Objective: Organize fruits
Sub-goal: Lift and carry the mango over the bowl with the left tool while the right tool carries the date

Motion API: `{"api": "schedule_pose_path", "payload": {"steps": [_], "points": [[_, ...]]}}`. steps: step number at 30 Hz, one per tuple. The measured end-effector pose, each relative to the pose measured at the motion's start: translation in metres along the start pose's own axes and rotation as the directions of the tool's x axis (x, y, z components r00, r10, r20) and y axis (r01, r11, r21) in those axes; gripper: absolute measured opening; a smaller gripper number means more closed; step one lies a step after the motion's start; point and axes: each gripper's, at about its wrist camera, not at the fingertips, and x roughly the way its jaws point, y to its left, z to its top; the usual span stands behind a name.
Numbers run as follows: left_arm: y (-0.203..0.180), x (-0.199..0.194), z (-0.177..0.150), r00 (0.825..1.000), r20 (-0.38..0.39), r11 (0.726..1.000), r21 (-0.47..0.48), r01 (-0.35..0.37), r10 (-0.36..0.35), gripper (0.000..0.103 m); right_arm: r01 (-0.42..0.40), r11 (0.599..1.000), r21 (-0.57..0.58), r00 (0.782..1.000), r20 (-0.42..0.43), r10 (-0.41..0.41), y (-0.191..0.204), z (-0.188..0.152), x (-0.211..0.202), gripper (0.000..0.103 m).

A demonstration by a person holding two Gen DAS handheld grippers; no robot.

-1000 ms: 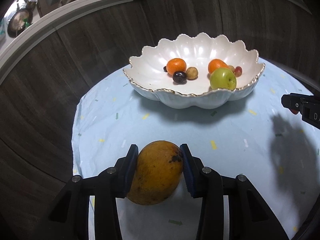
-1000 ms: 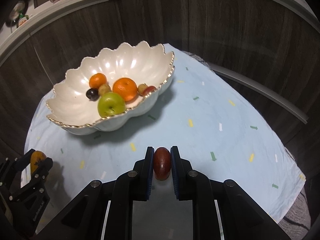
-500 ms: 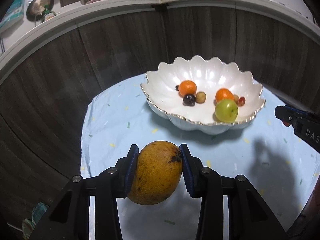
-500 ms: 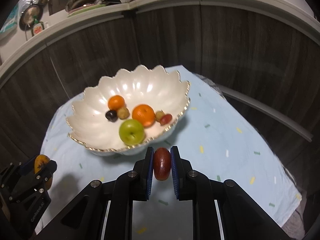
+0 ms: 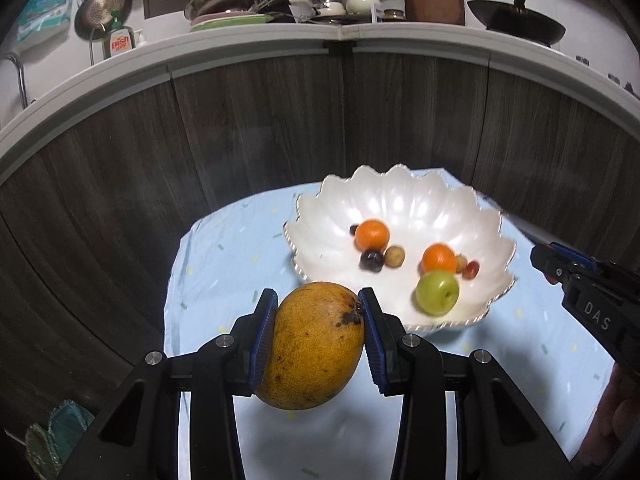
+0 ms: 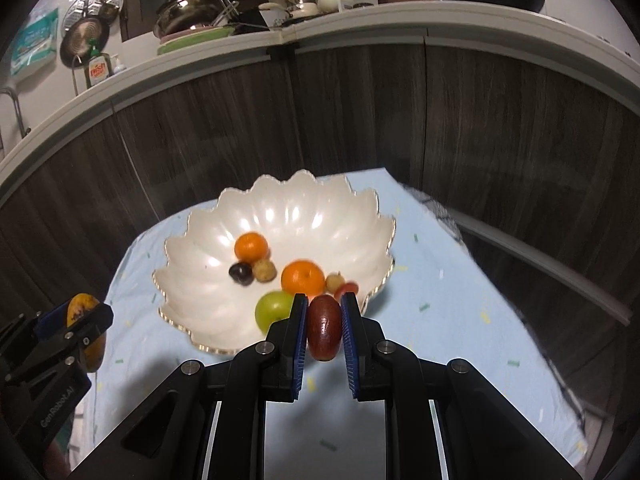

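Note:
My left gripper [image 5: 318, 334] is shut on a yellow-orange mango [image 5: 316, 344], held above the blue cloth in front of the bowl. My right gripper [image 6: 324, 326] is shut on a small dark red fruit [image 6: 324, 328], held over the bowl's near rim. The white scalloped bowl [image 5: 404, 204] [image 6: 304, 204] holds two oranges [image 6: 251, 246], a green apple [image 6: 274, 310], a dark plum [image 6: 241, 273] and a few small fruits. The right gripper [image 5: 560, 270] shows at the right edge of the left wrist view. The left gripper [image 6: 80, 320] with the mango shows at the left of the right wrist view.
A light blue cloth [image 5: 232, 248] with small coloured marks covers the table. Dark wood panels [image 5: 260, 128] rise behind it. A white counter [image 6: 360, 24] above carries pots, pans and a dish-soap bottle.
Both grippers have risen and moved toward the bowl with their fruits. The bowl now sits lower and closer in both views, and the counter above has come into view.

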Motion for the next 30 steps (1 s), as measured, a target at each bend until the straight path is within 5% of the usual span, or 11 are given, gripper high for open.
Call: {"api": "schedule_pose_path", "payload": {"steps": [16,30], "points": [[-0.013,0.020,0.051,0.999,0.033,0.999,-0.037,0.024,-0.023,0.040,-0.022,0.998,-0.057,0.999,0.047,0.024,-0.006,0.053,0.022,0.018],[-0.017,0.065,0.061,1.000,0.000,0.998,-0.068,0.002,-0.002,0.040,-0.014,0.995,-0.101,0.999,0.033,0.018,-0.009,0.072,0.061,0.018]]}}
